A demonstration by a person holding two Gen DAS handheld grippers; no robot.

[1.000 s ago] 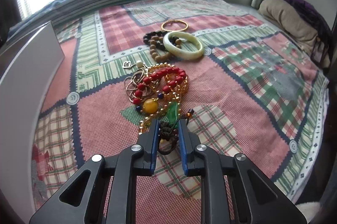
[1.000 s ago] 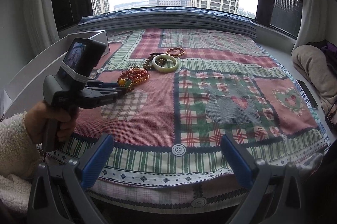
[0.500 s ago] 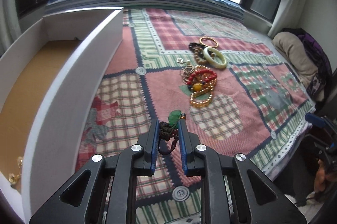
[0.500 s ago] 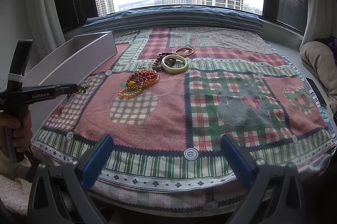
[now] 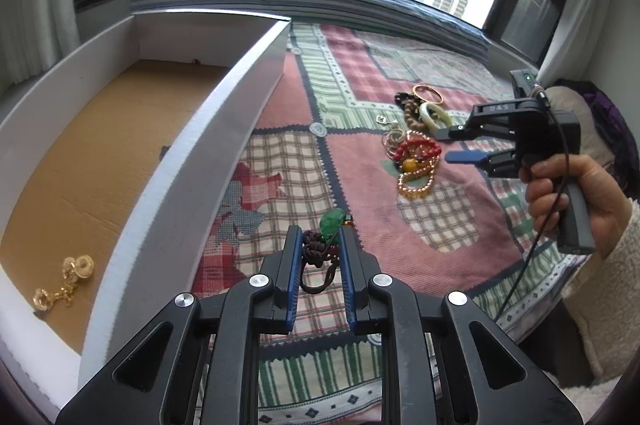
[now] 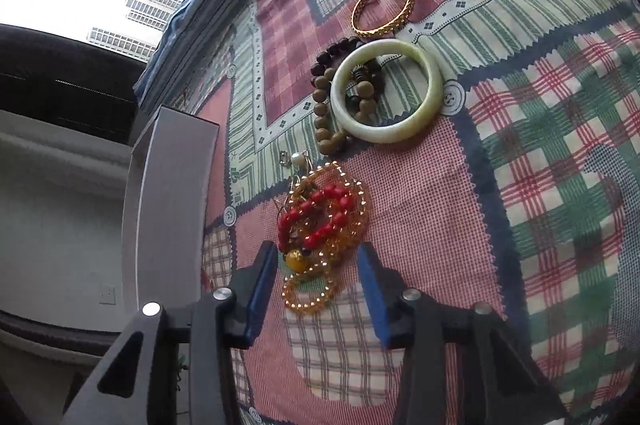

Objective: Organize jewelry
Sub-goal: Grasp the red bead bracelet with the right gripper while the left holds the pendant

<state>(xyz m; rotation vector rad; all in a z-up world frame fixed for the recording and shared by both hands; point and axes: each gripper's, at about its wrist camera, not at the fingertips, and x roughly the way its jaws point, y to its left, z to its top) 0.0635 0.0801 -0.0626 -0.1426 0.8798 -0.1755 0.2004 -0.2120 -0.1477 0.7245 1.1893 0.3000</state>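
From the left wrist view, we see our left claw (image 5: 318, 257) clamped on a green pendant (image 5: 332, 221) with a dark knotted cord, held beside the white box (image 5: 208, 145). One gold chain piece (image 5: 64, 281) already lies inside the box.

From the right wrist view, our right claw (image 6: 318, 279) is closing around the tangle of red and amber beads (image 6: 324, 221) on the bed quilt (image 6: 520, 185), pads not yet touching. A jade bangle (image 6: 386, 91), wooden beads (image 6: 324, 105) and gold bangle (image 6: 382, 9) remain, so most sorting is left.

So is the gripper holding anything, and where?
The left gripper holds the green pendant by its dark knotted cord. The right gripper, closing, holds nothing.
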